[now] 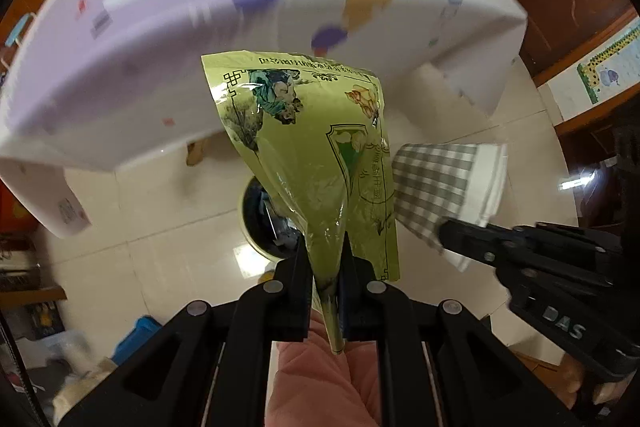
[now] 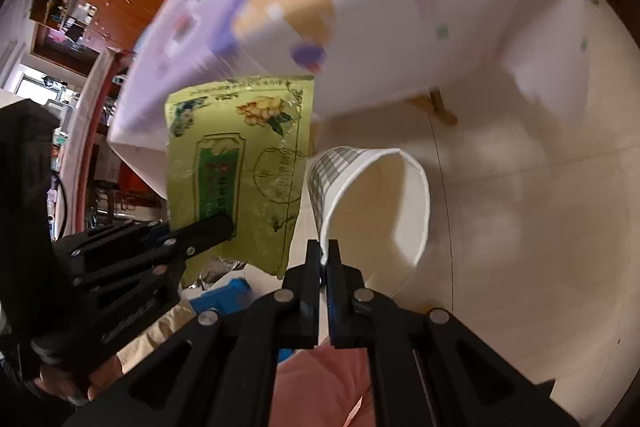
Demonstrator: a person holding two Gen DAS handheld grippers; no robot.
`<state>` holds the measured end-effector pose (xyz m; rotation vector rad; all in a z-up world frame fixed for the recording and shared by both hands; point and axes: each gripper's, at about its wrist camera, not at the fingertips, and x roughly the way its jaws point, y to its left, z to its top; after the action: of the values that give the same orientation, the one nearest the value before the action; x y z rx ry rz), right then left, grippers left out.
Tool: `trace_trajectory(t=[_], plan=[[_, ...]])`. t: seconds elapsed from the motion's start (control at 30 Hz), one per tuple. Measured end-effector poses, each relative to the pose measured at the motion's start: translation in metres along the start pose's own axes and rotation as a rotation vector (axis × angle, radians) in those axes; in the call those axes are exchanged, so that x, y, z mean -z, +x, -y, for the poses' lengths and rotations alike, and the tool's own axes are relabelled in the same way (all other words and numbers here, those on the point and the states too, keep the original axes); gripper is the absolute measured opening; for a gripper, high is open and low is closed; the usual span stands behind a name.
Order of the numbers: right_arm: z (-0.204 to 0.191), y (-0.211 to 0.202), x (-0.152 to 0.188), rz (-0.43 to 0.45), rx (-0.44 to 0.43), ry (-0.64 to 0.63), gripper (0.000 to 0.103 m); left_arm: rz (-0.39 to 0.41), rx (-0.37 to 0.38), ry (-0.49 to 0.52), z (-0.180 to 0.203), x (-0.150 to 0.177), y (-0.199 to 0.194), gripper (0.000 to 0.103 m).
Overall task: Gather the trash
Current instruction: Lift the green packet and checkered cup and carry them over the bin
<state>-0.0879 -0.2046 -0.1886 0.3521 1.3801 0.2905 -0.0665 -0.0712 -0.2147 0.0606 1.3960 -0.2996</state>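
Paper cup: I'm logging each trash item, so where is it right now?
The paper cup hangs pinched by its rim in the right gripper, above the tiled floor, just right of the green wrapper.

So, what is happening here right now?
A person is collecting trash with a gripper in each hand. The left gripper is shut on a green wrapper. The right gripper pinches the rim of a checked paper cup. Both hang over the floor beside the table, with a bin below the wrapper.
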Motion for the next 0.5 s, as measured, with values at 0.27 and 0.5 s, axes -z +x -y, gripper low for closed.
trace_trajectory(t=[0.27,0.5], plan=[[0.035,0.107,0.008,-0.076,0.059,0.015,0.003,-0.071,0.010,-0.091,-0.033,0.019,0.105,0.009],[0.060,0.197,0.000,-0.125,0.094,0.046,0.003,-0.185,0.049,-0.180,-0.073,0.024,0.196,0.012]])
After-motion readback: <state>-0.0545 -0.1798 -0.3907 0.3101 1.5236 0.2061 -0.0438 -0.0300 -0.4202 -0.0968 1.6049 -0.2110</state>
